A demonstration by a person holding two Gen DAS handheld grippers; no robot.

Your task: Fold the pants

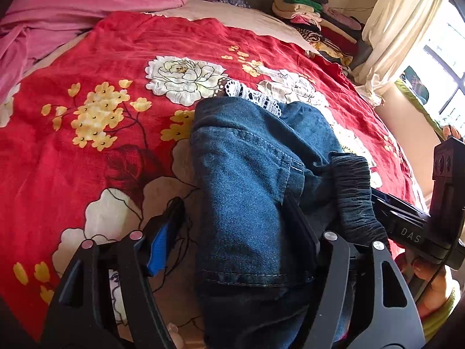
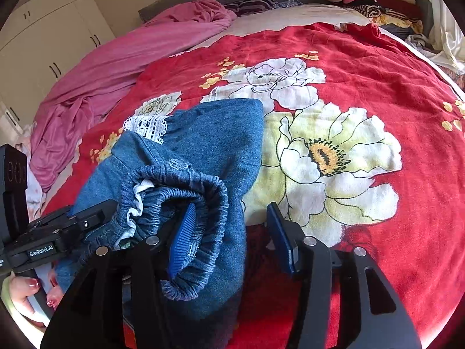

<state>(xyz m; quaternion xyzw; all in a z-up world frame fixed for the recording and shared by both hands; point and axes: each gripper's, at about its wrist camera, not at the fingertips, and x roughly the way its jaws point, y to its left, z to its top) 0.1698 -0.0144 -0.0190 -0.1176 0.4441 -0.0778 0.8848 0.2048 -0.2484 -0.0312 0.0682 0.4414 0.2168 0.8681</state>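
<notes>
Your left gripper (image 1: 232,232) sits low over the red floral bedspread (image 1: 87,151), its fingers pointing forward and spread wide. The denim pants (image 1: 247,180) fill the gap between them. The blue pad of the left finger (image 1: 161,245) stands clear of the cloth, so nothing is pinched there. The right finger is mostly buried behind the denim.

The pants lie bunched on the bedspread, near its front edge. Their white lace trim (image 1: 250,94) pokes out at the far end, over a printed white flower. The gathered elastic waistband (image 1: 354,200) sits at the right of the bundle, against the body of the other tool.

Your right gripper (image 2: 232,232) also points forward and low, with its fingers apart. Its left blue pad (image 2: 183,241) is tucked inside the waistband loop (image 2: 203,192). Its right pad (image 2: 280,238) hangs over bare bedspread (image 2: 377,87), just beside the denim (image 2: 209,145). It clamps nothing.

At the left edge of the right wrist view, your left hand (image 2: 26,293) wraps the handle of its tool.
</notes>
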